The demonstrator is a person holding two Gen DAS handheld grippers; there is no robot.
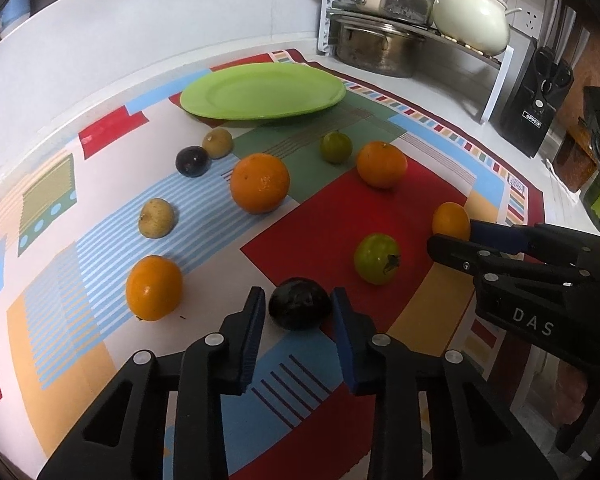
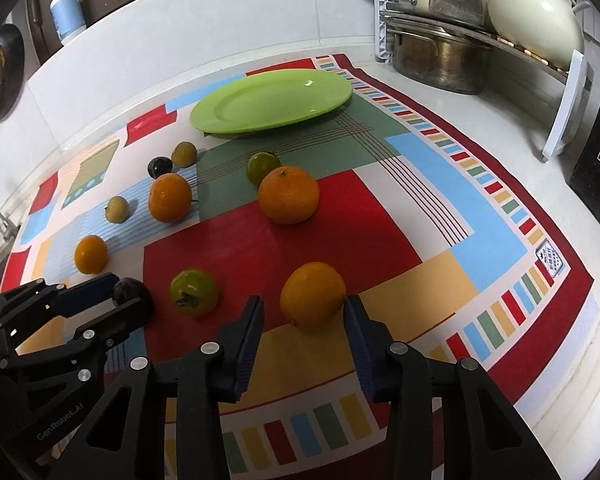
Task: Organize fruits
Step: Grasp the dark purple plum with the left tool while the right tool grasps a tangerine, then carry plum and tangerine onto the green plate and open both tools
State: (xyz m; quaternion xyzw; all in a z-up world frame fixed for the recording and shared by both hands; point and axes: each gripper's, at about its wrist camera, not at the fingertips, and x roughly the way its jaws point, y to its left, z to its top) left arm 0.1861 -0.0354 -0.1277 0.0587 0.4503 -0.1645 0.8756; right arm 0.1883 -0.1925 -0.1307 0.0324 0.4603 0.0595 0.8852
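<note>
Several fruits lie loose on a colourful mat (image 1: 332, 224); a green plate (image 1: 262, 90) sits bare at its far edge. My left gripper (image 1: 299, 302) is open with a dark plum (image 1: 300, 309) between its fingertips; it also shows in the right wrist view (image 2: 118, 294). My right gripper (image 2: 304, 307) is open around a small orange (image 2: 313, 295), seen in the left wrist view (image 1: 451, 222) too. A green tomato (image 1: 377, 258) lies between the two grippers. Larger oranges (image 1: 260, 183) (image 1: 381, 164) lie mid-mat.
More fruit lies to the left: an orange (image 1: 154, 288), two brownish fruits (image 1: 157, 218) (image 1: 217, 142), a second plum (image 1: 192, 161) and a small green fruit (image 1: 335, 146). A rack with pots (image 1: 380, 46) and a knife block (image 1: 536, 98) stand at the back right.
</note>
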